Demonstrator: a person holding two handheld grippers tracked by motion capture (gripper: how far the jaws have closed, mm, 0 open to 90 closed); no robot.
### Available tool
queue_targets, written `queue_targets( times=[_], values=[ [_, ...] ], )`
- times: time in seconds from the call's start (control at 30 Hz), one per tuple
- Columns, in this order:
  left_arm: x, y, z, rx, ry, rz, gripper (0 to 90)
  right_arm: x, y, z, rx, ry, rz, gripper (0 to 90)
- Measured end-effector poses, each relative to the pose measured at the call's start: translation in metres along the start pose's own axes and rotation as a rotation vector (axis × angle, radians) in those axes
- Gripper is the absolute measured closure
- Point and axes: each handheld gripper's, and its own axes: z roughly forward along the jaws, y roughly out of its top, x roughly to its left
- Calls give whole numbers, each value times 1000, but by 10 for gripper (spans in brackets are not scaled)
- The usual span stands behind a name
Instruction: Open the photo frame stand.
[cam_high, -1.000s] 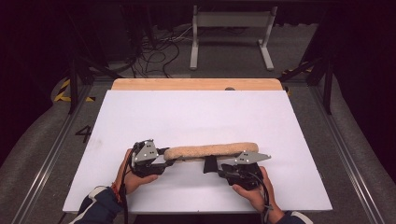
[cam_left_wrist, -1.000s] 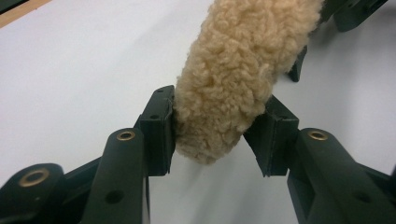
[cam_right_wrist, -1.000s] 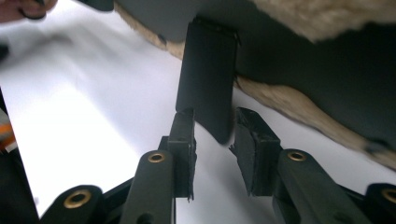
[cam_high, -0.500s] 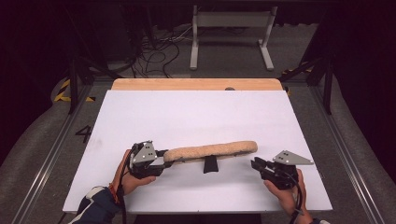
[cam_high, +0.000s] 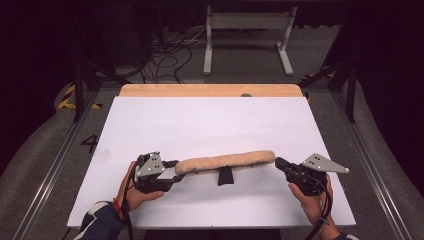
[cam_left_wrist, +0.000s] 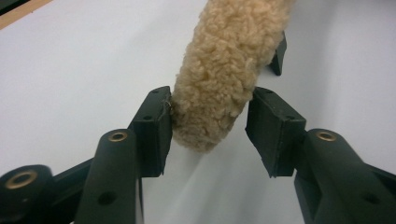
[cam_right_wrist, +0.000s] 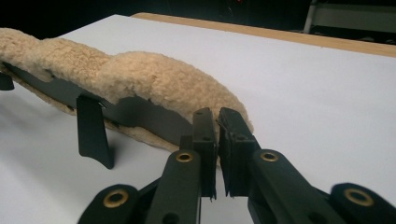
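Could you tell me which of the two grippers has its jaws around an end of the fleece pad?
The left gripper: its open jaws flank the fleece pad's end. The right gripper sits near the other end, jaws nearly shut.

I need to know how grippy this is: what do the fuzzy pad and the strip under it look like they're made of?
The pad looks like tan sheepskin-style fleece, real or synthetic: curly, matted tufts with a dull surface. The strip beneath looks like dark, smooth, matte plastic or webbing; its flat face and a stiff black tab hanging down suggest so, though the frames leave it open.
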Motion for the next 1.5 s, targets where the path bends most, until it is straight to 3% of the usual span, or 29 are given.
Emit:
queue_targets(
  times=[0.33,0.7,1.5],
  values=[
    [2,3,13,-1,-26,-14,392,-3,3,9,-3,-26,10,900],
    [2,3,12,-15,-40,-8,547,-6,5,13,5,-19,28,900],
    [-5,3,8,5,-51,23,609,-13,7,22,26,-10,42,900]
  ],
)
